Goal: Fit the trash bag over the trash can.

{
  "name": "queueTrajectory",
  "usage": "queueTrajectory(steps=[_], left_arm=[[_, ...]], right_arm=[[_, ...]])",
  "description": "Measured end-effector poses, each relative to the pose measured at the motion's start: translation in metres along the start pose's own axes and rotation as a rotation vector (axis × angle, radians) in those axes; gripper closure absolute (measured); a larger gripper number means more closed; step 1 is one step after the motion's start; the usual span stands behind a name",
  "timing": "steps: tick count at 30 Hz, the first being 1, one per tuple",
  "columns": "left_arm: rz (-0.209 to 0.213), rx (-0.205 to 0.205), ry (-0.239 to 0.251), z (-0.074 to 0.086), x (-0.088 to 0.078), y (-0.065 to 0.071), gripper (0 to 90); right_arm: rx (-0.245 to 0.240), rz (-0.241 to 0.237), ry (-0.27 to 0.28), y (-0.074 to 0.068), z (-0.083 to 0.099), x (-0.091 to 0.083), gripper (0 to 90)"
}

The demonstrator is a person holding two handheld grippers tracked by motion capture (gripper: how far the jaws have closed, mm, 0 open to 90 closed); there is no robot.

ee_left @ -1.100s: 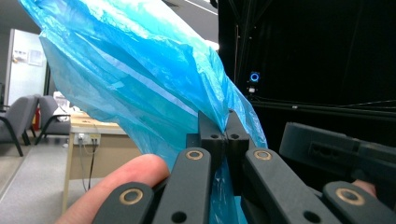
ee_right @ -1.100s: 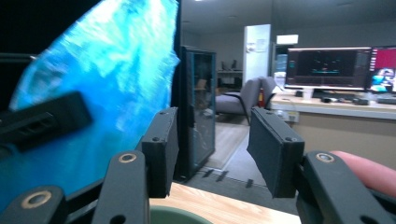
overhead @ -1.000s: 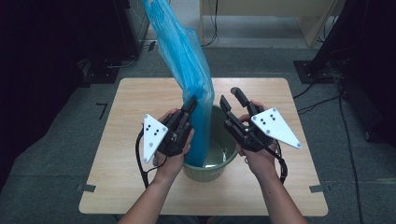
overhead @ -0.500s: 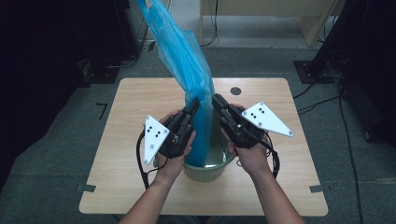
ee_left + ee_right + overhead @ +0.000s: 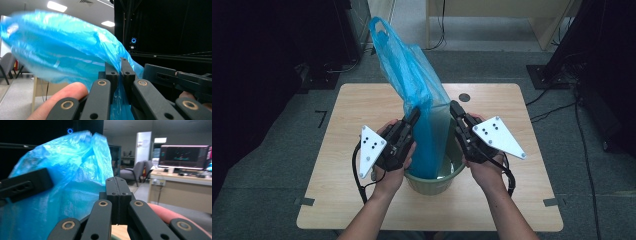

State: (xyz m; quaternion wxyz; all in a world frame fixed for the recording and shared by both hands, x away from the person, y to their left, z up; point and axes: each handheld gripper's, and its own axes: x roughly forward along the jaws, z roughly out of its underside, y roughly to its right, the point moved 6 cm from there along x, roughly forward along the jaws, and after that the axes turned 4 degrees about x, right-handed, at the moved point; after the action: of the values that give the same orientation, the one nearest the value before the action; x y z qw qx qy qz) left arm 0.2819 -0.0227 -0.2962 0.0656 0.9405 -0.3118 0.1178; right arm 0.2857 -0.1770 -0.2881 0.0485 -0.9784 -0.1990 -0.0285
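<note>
A pale wooden table [image 5: 362, 110] with rounded corners stood on grey carpet [image 5: 272, 150], with dark equipment stands at its ten and two o'clock and the legs of a light wooden desk [image 5: 557, 30] at twelve. A small dark disc [image 5: 464, 97] lay on the tabletop toward one o'clock of the centre. At the near middle sat a green bucket [image 5: 432, 181], and a blue plastic bag [image 5: 412, 75] rose out of it, leaning toward eleven o'clock.

The left gripper [image 5: 413, 116] had its jaws pinched on the bag's film at the bucket's nine o'clock side; in the left gripper view the blue plastic [image 5: 62, 57] ran between them. The right gripper [image 5: 455, 107], at the bucket's three o'clock side, had its jaws pressed fully together against the bag's edge; whether film lay between them I could not tell. Behind it the right gripper view showed an office: a lit monitor [image 5: 183, 156], a grey chair [image 5: 136, 171].
</note>
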Motion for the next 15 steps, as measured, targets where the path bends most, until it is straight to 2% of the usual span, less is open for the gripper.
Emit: queueTrajectory(steps=[5, 12, 15], left_arm=[[-0.020, 0.002, 0.002, 0.000, -0.009, -0.011, 87.2], [-0.073, -0.004, 0.006, 0.002, -0.025, -0.031, 89.1], [-0.067, -0.008, 0.001, 0.004, -0.033, -0.037, 89.6]], right_arm=[[-0.043, 0.068, 0.013, 0.014, 0.003, -0.008, 90.0], [-0.014, 0.133, 0.024, 0.037, 0.012, -0.021, 90.0], [-0.011, 0.133, 0.027, 0.040, 0.015, -0.025, 90.0]])
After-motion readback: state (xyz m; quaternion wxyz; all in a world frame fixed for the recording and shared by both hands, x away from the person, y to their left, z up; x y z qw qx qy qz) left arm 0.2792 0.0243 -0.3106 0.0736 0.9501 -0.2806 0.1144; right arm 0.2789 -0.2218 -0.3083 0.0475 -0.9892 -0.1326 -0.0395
